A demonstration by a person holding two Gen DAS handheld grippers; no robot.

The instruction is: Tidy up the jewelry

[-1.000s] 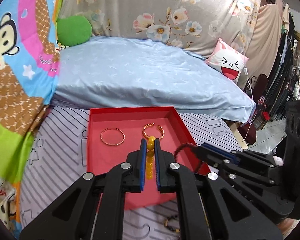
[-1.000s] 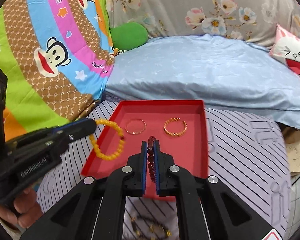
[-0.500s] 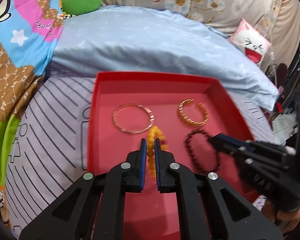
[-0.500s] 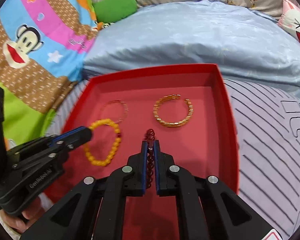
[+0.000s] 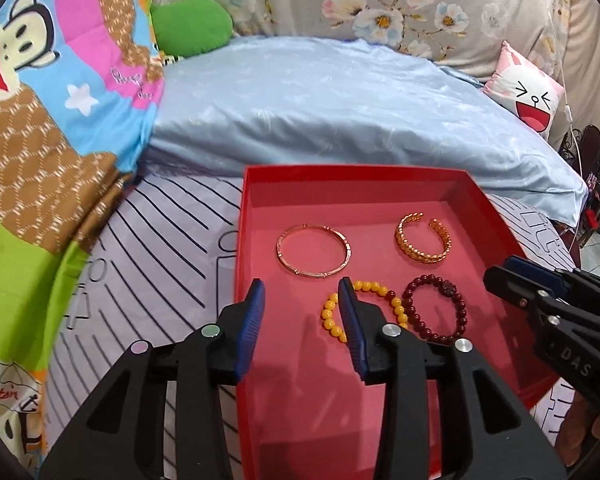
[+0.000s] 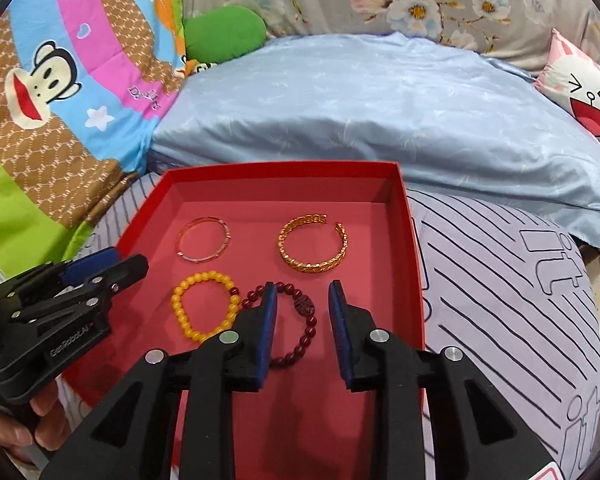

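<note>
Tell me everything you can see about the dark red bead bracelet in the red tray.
The dark red bead bracelet is a closed loop of small, glossy round beads, with one larger carved-looking bead at its far side. It lies flat on the floor of the red tray, in the near row, in front of the gold cuff bracelet. Its left edge meets the yellow bead bracelet. The right gripper is open above it; its pads do not press the beads.

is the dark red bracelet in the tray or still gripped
In the tray: the dark red bracelet lies flat, the right gripper open above it.
</note>
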